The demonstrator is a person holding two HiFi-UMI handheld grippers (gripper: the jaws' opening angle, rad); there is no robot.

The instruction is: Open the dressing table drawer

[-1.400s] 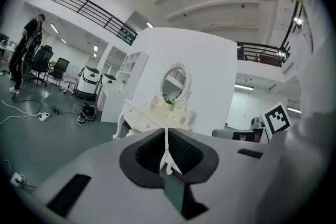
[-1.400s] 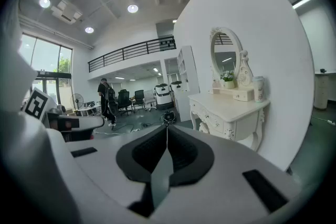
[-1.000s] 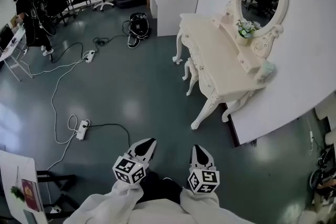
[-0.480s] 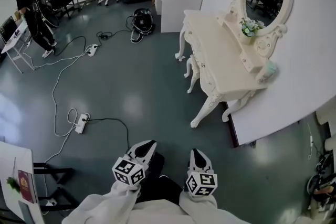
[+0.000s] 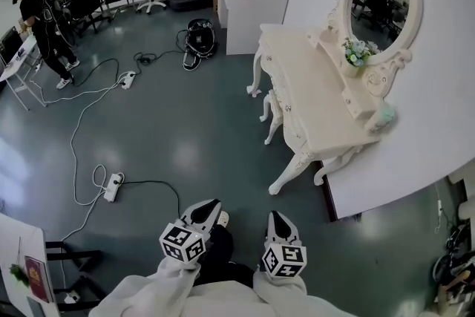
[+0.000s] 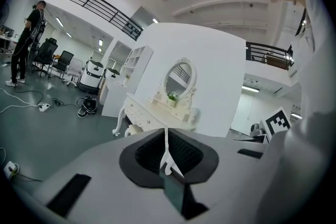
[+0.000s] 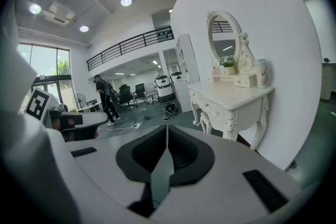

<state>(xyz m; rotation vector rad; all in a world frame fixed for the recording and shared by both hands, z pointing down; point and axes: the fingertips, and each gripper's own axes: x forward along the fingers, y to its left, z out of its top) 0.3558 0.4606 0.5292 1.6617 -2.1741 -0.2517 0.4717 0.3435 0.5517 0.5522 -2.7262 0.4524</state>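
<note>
Left tool (image 5: 210,206) and right tool (image 5: 276,217) both have jaws together and empty, held low by the body, well apart from the white bench (image 5: 304,70) against the wall. Its drawer (image 5: 284,104) front is shut and faces the room. Probably best to walk in square to it, spread one tool, then pinch a knob.

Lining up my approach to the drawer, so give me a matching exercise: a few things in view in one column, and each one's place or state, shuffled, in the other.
Things:
1. dressing table
2. flowers
3. nearest power strip
4. left claw

Places or states:
A. on the floor, cable attached
B. shut, nothing in it
C. against the white wall
D. at the foot of the oval mirror

Pairs: 1-C, 2-D, 3-A, 4-B.
</note>
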